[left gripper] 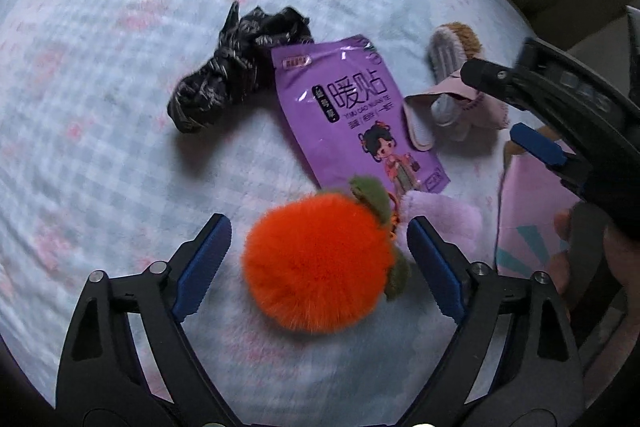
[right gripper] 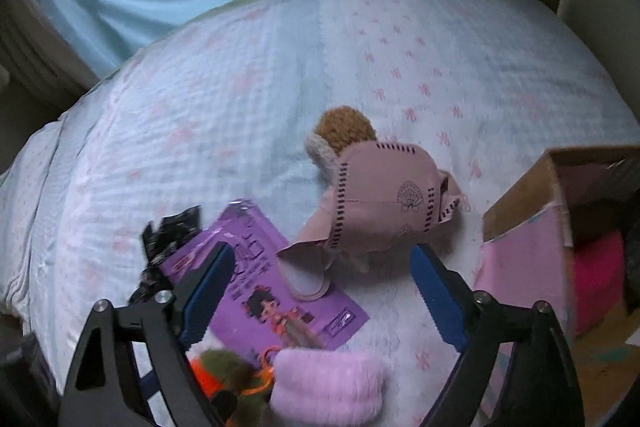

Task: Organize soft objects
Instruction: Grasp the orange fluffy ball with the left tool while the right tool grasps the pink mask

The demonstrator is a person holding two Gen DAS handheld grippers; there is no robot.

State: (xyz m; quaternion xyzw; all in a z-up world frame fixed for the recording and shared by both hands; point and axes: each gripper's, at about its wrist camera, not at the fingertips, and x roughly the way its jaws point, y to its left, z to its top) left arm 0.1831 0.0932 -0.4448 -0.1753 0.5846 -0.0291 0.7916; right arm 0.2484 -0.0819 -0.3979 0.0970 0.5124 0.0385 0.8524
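Lower centre of left wrist view: left tool (left gripper: 319, 263) wide open, straddling orange pompom (left gripper: 320, 263) on bed (left gripper: 100, 147), pads clear, positioned for pickup. Right tool (right gripper: 322, 301) wide open, empty, aimed at pink mask (right gripper: 380, 199); box (right gripper: 532, 259) at right, likely destination.

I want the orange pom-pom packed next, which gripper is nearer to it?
Left. The left gripper straddles the orange pom-pom; the right gripper faces the pink mask beyond it.
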